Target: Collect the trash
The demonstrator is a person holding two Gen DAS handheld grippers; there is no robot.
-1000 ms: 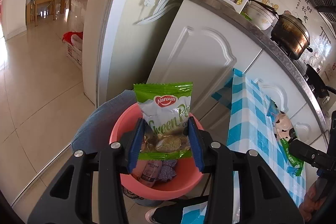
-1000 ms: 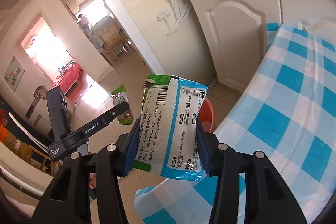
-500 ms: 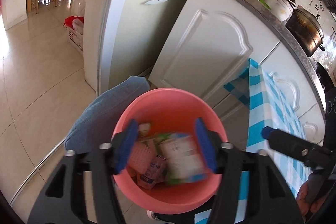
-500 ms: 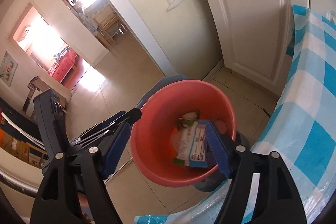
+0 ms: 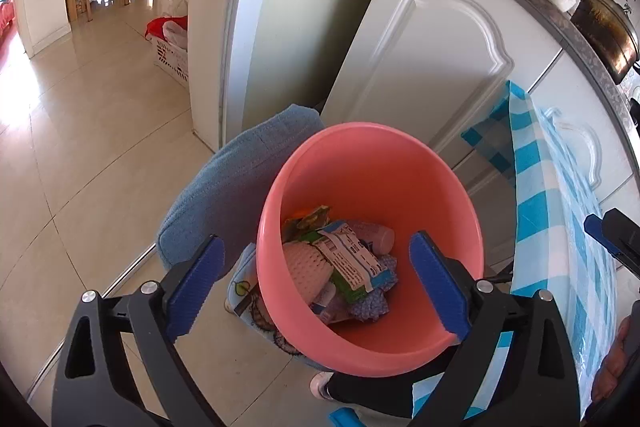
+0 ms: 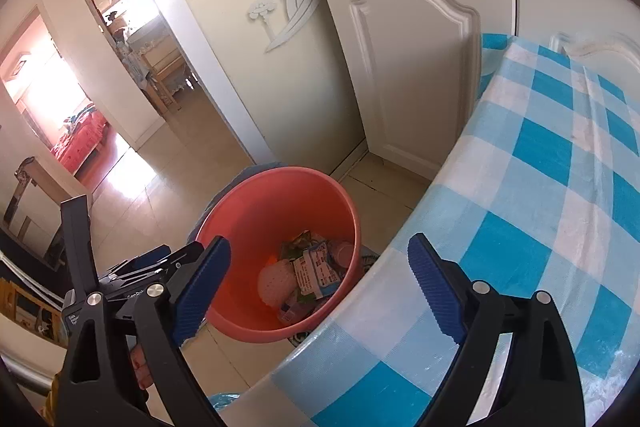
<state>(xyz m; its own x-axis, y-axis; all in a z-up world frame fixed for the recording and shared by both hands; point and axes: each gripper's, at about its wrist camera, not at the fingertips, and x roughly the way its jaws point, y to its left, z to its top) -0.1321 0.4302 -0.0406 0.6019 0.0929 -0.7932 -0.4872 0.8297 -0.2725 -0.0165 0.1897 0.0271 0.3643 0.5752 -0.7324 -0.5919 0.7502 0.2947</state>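
A pink plastic bin (image 5: 372, 163) stands on the floor beside the table; it also shows in the right wrist view (image 6: 260, 203). Several wrappers lie inside, topped by a blue-and-white snack packet (image 5: 352, 261) that also shows in the right wrist view (image 6: 316, 273), next to a white foam net (image 5: 306, 269). My left gripper (image 5: 318, 279) is open and empty just above the bin. My right gripper (image 6: 320, 279) is open and empty, higher up over the bin and the table's edge. The left gripper (image 6: 160, 263) shows beside the bin in the right wrist view.
A table with a blue-and-white checked cloth (image 6: 540, 195) is to the right of the bin. White cabinet doors (image 5: 424, 67) stand behind it, under a counter with a pot (image 5: 604, 27). A blue cushioned stool (image 5: 236, 179) touches the bin's left side. Tiled floor (image 5: 80, 131) stretches left.
Both grippers opened and let go of their snack packets, which fell into the pink bin. Both jaws have since spread wider and hold nothing.
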